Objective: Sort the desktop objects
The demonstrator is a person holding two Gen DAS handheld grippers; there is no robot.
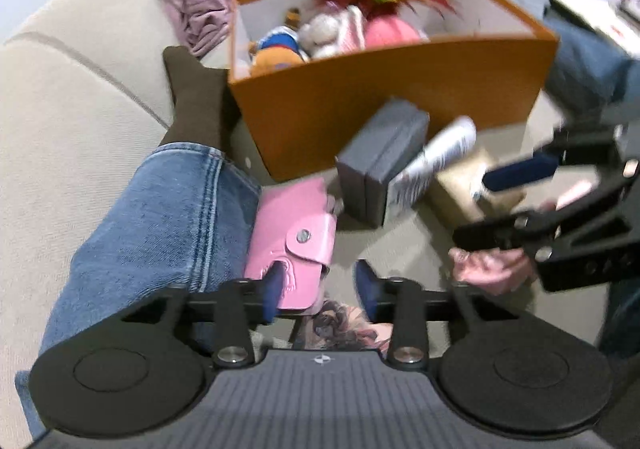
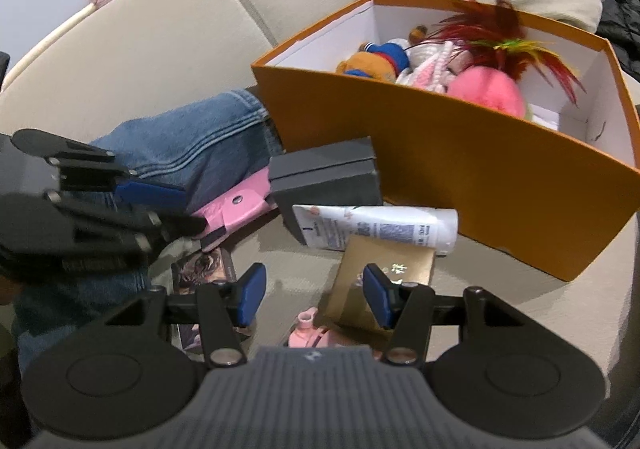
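Observation:
An orange box (image 1: 400, 97) (image 2: 460, 153) holds plush toys and a red feather toy (image 2: 492, 45). In front of it lie a pink wallet (image 1: 294, 237) (image 2: 236, 209), a grey box (image 1: 380, 157) (image 2: 324, 177), a white tube (image 1: 436, 157) (image 2: 376, 229) and a gold box (image 2: 380, 277) (image 1: 468, 185). My left gripper (image 1: 320, 285) is open, its jaws around the lower end of the wallet. My right gripper (image 2: 314, 293) is open and empty just above the near end of the gold box; it also shows in the left wrist view (image 1: 480, 209).
Everything lies on a beige sofa (image 2: 140, 49). A person's leg in jeans (image 1: 160, 233) with a dark sock (image 1: 196, 105) lies left of the objects. A pink garment (image 1: 196, 13), a small pink item (image 2: 308, 329) and a printed card (image 2: 204, 265) are nearby.

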